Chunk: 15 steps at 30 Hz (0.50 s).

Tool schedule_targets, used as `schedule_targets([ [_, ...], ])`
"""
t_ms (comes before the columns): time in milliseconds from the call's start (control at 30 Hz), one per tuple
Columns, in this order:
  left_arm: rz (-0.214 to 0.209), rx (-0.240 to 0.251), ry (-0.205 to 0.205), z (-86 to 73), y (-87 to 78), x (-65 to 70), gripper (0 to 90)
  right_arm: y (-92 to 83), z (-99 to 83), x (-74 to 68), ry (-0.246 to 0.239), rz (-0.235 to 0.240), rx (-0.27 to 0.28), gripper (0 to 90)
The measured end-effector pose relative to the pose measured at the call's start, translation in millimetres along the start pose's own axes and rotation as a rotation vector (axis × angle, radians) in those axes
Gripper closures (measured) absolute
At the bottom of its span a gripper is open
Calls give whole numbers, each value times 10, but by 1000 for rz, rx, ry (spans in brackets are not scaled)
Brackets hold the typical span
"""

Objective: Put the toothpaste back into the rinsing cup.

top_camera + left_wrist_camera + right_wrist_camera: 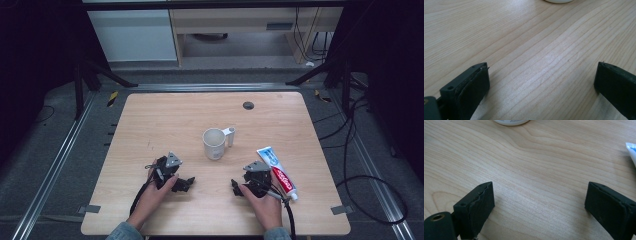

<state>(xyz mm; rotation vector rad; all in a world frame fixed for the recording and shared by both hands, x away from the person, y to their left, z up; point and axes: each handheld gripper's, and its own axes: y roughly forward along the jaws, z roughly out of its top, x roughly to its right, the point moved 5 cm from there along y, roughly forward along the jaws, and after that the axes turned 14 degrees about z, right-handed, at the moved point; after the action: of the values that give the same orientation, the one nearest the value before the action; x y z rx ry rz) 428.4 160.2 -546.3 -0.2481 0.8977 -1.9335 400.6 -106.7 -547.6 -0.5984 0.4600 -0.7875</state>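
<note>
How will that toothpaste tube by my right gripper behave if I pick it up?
The toothpaste tube lies flat on the table, so it probably won't roll. It looks like a soft printed tube, likely to dent or sag under the open right gripper. Its glossy skin may be slippery.

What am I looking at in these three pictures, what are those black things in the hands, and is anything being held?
A person sits at a light wooden table and holds a black hand-held clamp tool in each hand: the left gripper and the right gripper. The high view comes from a fixed camera above the table. The other two pictures come from small cameras riding on each tool, looking along its two black jaws. In the left gripper view and the right gripper view the jaws stand wide apart with bare wood between them, so nothing is held. On the table stand a white ceramic mug with a handle and, beside the right gripper, a white, blue and red toothpaste tube lying flat.
</note>
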Motion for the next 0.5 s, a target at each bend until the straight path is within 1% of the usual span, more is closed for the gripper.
schedule_targets([
  [100, -1, -1, 0, 1, 1, -1, 0, 5, 4, -1, 10, -4, 2, 90],
  [200, -1, -1, 0, 2, 2, -2, 0, 3, 3, 5, 4, 1, 0, 92],
  [267, -1, -1, 0, 7, 7, -4, 0, -19, -5, 21, -2, 3, 4, 125],
  [333, -4, -1, 3, 16, 18, -9, 0, -75, -17, 39, 13, -3, -2, 145],
  [400, -3, -1, 0, 24, 29, -13, 0, -171, -24, 62, 5, -43, -9, 155],
  [467, -4, -1, 2, 31, 36, -17, 0, -286, -17, 79, 3, -61, -25, 177],
  [500, -6, 1, 0, 36, 43, -18, 0, -354, -8, 95, 3, -78, -31, 186],
])
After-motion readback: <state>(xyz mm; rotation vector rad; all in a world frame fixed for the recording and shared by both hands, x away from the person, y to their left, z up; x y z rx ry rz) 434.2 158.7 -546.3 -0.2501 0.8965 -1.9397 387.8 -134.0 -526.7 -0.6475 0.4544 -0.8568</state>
